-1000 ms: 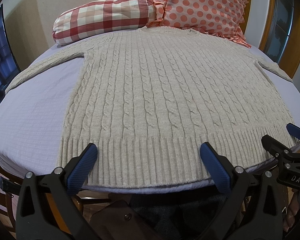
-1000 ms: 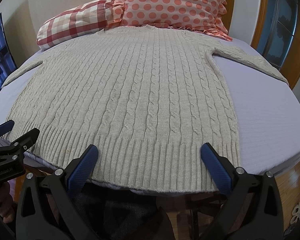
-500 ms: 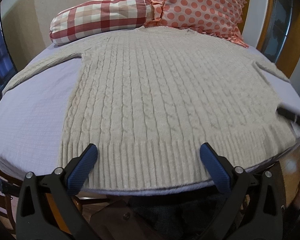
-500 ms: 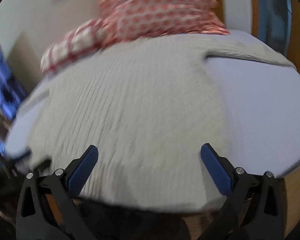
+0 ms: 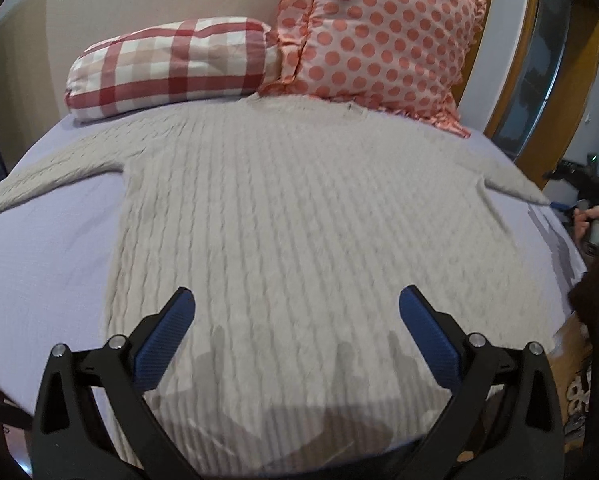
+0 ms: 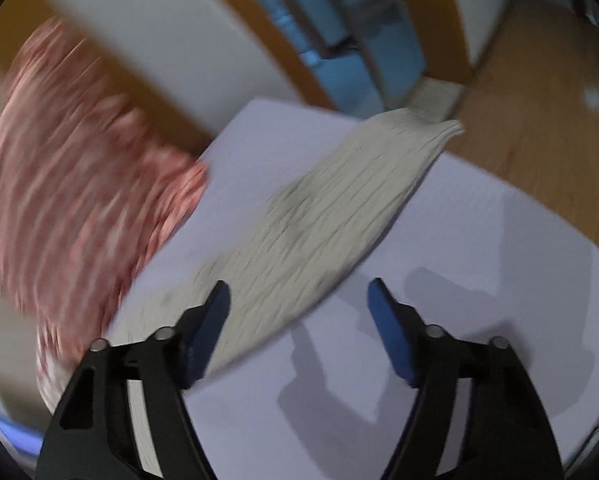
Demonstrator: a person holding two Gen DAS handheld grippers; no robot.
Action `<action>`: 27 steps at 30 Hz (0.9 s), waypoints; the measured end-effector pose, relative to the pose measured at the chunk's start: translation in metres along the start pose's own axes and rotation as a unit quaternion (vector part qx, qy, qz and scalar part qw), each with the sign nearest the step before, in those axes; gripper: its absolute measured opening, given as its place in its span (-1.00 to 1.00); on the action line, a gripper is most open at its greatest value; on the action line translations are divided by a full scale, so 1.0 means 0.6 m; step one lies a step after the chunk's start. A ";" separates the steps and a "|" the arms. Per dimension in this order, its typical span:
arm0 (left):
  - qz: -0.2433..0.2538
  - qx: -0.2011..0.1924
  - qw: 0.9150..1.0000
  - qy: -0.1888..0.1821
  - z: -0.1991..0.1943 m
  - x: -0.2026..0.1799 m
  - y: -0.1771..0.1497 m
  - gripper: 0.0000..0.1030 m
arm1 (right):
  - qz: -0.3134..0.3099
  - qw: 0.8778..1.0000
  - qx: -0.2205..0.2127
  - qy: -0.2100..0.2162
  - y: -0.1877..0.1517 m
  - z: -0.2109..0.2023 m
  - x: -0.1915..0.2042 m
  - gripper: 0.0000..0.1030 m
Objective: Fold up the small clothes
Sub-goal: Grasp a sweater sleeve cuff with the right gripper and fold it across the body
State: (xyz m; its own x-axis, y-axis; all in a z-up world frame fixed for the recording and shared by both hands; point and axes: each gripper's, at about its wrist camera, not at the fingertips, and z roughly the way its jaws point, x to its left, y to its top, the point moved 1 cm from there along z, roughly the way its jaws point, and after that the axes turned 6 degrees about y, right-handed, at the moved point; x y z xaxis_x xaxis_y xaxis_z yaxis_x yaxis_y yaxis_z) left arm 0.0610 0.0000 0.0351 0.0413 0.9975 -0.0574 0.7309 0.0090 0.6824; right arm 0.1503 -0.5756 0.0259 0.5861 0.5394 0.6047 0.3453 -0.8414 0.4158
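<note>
Lavender bed sheet (image 5: 39,264): cream sweater (image 5: 299,220) flat. Left gripper (image 5: 295,320) wide apart, empty. Right gripper (image 6: 299,304) closing over sleeve (image 6: 311,216), nothing gripped.

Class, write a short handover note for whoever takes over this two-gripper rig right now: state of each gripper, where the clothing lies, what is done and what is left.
Left gripper: open, empty, above the hem of the cream cable-knit sweater.
Right gripper: jaws closing, nothing gripped yet, over the sweater's right sleeve.
Sweater: spread flat on the lilac sheet, sleeves out to the sides, collar by the red checked pillow and the coral polka-dot pillow.
Done: sweater laid out; no fold visible.
Left: probably fold both sleeves in, then the body.
</note>
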 end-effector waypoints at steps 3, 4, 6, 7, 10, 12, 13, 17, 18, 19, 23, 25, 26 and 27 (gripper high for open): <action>0.001 -0.002 1.000 -0.010 0.012 -0.006 0.017 0.97 | 0.045 0.999 -0.011 -0.002 0.034 0.020 -0.038 0.09; 0.000 -0.001 1.000 -0.011 0.016 -0.007 0.019 0.97 | 0.053 0.998 -0.016 -0.005 0.042 0.022 -0.047 0.09; -0.003 0.001 1.000 -0.015 0.022 -0.008 0.022 0.97 | 0.065 0.997 -0.027 -0.016 0.050 0.029 -0.057 0.08; -0.006 0.004 1.000 -0.019 0.027 -0.008 0.024 0.97 | 0.071 0.997 -0.030 -0.016 0.053 0.030 -0.062 0.08; -0.010 0.012 1.000 -0.023 0.039 -0.010 0.026 0.97 | 0.093 0.995 -0.040 -0.018 0.063 0.036 -0.079 -0.08; -0.010 0.015 1.000 -0.025 0.044 -0.012 0.027 0.97 | 0.095 0.994 -0.047 -0.016 0.068 0.037 -0.085 -0.15; -0.008 0.016 0.999 -0.027 0.046 -0.015 0.027 0.97 | 0.100 0.994 -0.052 -0.015 0.069 0.037 -0.089 -0.19; -0.006 0.021 0.999 -0.031 0.053 -0.020 0.028 0.97 | 0.110 0.992 -0.066 0.005 0.069 0.037 -0.100 -0.23; -0.007 0.021 0.999 -0.031 0.054 -0.020 0.028 0.97 | 0.112 0.992 -0.064 0.010 0.069 0.042 -0.102 -0.41; -0.008 0.022 0.999 -0.032 0.055 -0.019 0.029 0.97 | 0.119 0.991 -0.056 0.022 0.067 0.049 -0.110 -0.77; -0.017 0.020 0.999 -0.031 0.054 -0.009 0.030 0.97 | 0.124 0.988 -0.072 0.060 0.059 0.041 -0.125 -0.82; -0.022 0.016 0.999 -0.029 0.051 0.000 0.032 0.97 | 0.097 0.989 -0.089 0.069 0.057 0.021 -0.104 -0.83; -0.024 0.013 0.999 -0.026 0.048 0.005 0.033 0.97 | 0.079 0.990 -0.096 0.074 0.058 0.012 -0.086 -0.83; -0.028 0.011 0.999 -0.024 0.045 0.012 0.035 0.97 | 0.045 0.990 -0.105 0.076 0.058 -0.002 -0.054 -0.83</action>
State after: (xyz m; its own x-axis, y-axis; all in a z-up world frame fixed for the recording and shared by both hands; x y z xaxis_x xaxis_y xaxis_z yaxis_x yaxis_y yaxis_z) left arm 0.0950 0.0057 0.0290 0.0310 0.9910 -0.1303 0.7478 0.0635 0.6609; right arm 0.1425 -0.6224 0.0216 0.4846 0.4750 0.7345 0.1266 -0.8690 0.4784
